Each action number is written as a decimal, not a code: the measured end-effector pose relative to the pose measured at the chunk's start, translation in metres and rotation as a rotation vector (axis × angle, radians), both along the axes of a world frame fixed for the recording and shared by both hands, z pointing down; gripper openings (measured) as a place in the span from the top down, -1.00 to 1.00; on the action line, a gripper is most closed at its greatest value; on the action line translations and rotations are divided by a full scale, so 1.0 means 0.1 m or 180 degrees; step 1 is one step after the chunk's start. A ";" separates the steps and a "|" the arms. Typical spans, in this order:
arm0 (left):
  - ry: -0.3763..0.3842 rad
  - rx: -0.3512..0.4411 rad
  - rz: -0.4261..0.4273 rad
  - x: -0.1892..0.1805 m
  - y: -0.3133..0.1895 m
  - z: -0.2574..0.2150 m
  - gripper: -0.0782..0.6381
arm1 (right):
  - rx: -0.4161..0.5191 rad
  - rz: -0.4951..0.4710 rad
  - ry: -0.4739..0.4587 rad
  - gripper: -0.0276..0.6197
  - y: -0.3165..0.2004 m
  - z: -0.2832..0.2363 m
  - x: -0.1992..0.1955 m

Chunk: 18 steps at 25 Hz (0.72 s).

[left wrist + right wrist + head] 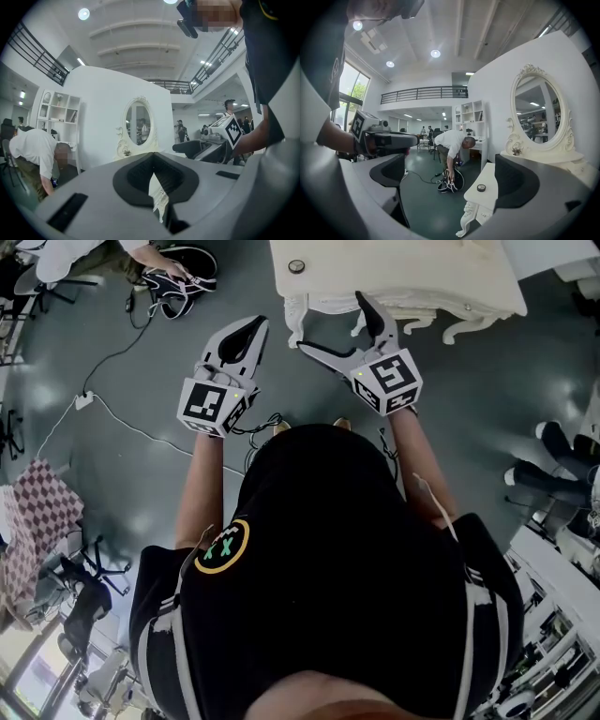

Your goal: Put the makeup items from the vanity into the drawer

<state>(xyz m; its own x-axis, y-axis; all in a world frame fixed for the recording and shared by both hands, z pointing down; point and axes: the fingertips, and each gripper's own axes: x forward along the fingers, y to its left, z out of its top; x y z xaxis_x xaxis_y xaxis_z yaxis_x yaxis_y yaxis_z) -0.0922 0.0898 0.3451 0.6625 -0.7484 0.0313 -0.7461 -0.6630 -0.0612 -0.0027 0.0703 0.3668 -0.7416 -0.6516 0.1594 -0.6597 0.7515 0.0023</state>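
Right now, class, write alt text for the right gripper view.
The right claw gapes open and empty, facing a cream carved vanity table with a small round dark item on it and an oval white-framed mirror behind.

A big open lab or studio hall, not a home: high ceiling (pixel 454 28), railed mezzanine (pixel 422 95), grey floor (pixel 122 502) with loose cables (pixel 141 430), and a white vanity (pixel 403 273) with oval mirror (pixel 536 110) staged against a freestanding partition (pixel 98 112).
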 end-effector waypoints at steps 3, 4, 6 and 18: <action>-0.0011 -0.0010 -0.0011 0.01 -0.01 0.00 0.73 | 0.0003 -0.0021 0.0001 -0.94 -0.01 0.00 0.01; -0.0017 -0.0009 -0.0015 0.02 -0.01 0.00 0.73 | 0.0007 -0.0028 0.0003 -0.94 -0.01 0.00 0.02; -0.0028 -0.0004 -0.0030 0.06 -0.02 0.01 0.73 | 0.0019 -0.0045 0.0002 -0.94 -0.02 0.02 0.05; -0.0117 -0.0034 -0.0299 0.51 0.06 0.04 0.73 | -0.0002 -0.0297 -0.0059 -0.93 -0.01 0.08 0.50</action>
<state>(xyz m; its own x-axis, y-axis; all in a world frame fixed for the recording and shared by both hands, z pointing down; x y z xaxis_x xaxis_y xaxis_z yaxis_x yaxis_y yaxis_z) -0.0413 0.0958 0.3490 0.5876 -0.8067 0.0626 -0.8025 -0.5909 -0.0830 0.0472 0.0692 0.3747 -0.8020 -0.5793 0.1456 -0.5867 0.8098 -0.0097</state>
